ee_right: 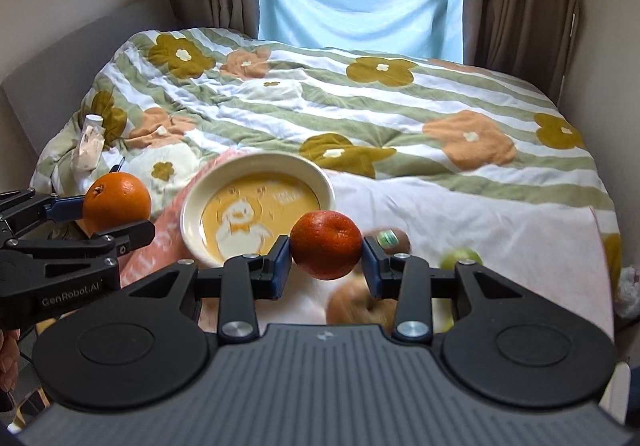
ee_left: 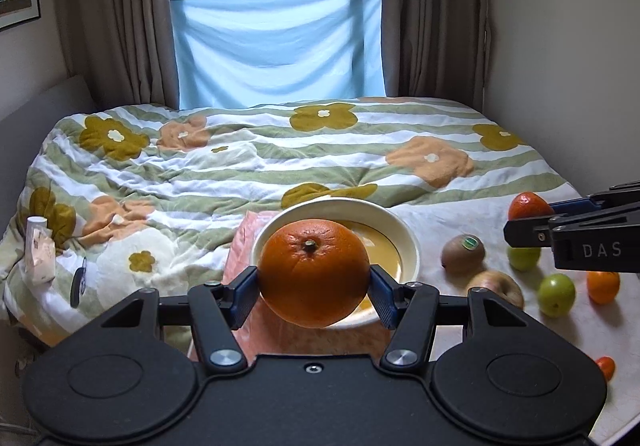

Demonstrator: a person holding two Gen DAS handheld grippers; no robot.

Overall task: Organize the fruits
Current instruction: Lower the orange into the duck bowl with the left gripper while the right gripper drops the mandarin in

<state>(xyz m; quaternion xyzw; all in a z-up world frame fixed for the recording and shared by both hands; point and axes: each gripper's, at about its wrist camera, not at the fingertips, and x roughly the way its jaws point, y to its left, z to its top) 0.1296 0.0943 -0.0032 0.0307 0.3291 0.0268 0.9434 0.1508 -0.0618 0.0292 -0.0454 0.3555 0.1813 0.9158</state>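
My left gripper [ee_left: 313,288] is shut on a large orange [ee_left: 313,272] and holds it above the near rim of a cream bowl [ee_left: 400,230] with a yellow inside. My right gripper [ee_right: 326,260] is shut on a darker mandarin [ee_right: 326,244], held just right of the bowl [ee_right: 192,206], which shows a duck picture. In the left wrist view the right gripper [ee_left: 524,220] and its mandarin [ee_left: 528,205] are at the right edge. In the right wrist view the left gripper [ee_right: 116,208] and its orange [ee_right: 116,202] are at the left.
On a white cloth [ee_left: 500,326] right of the bowl lie a kiwi [ee_left: 463,253], an apple [ee_left: 498,286], two green fruits [ee_left: 556,294], a mandarin [ee_left: 603,286] and another [ee_left: 605,366]. The bowl stands on a pink cloth [ee_left: 244,246] on a flowered duvet [ee_left: 240,158]. A small bottle [ee_left: 38,250] lies at the left.
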